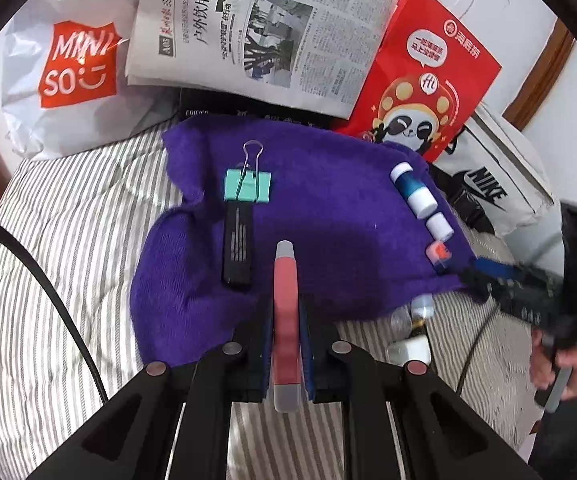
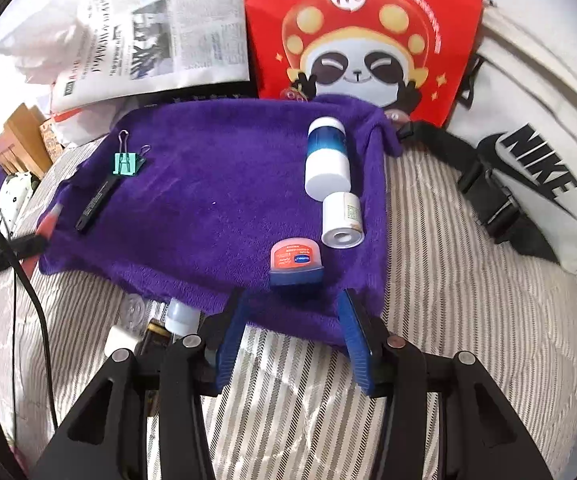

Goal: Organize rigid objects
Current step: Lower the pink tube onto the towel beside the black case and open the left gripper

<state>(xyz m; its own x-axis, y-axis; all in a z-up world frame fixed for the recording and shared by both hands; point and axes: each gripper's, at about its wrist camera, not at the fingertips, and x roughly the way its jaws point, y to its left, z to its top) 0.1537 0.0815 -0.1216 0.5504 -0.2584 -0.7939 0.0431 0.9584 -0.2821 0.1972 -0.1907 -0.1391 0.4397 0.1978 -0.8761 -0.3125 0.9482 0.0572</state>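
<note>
Right now the left tool [image 1: 286, 320] is clenched on a pink tube [image 1: 286, 300] with pale grey ends. The tube sticks out past the fingers, over the near edge of a purple towel [image 1: 328, 220]. The towel lies on a bed with a striped cover [image 1: 68, 260].

On the left part of the towel lies a black stick [image 1: 238, 246], with a green clip [image 1: 247, 186] just beyond its far end. Along the right side of the towel three things lie in a row. Farthest is a blue and white bottle [image 2: 326, 156]. Next comes a small white bottle [image 2: 342, 220], lying on its side just beside the first one. Nearest is a little pink jar with a blue lid [image 2: 296, 262].

The right tool [image 2: 292, 328] is released. Its blue fingers [image 2: 230, 336] stand apart with nothing between them. The pink jar sits just in front of them, not touched.

Off the towel, on the striped cover near the right tool, lie a few more small things, one with a pale blue cap [image 2: 180, 314].

Behind the towel lean a newspaper [image 1: 256, 28], a red bag with a panda [image 2: 360, 40], a white bag with an orange sign [image 1: 76, 64] and a white Nike bag [image 2: 536, 160]. A hand [image 1: 564, 364] holds the right tool at the right edge of the left view.
</note>
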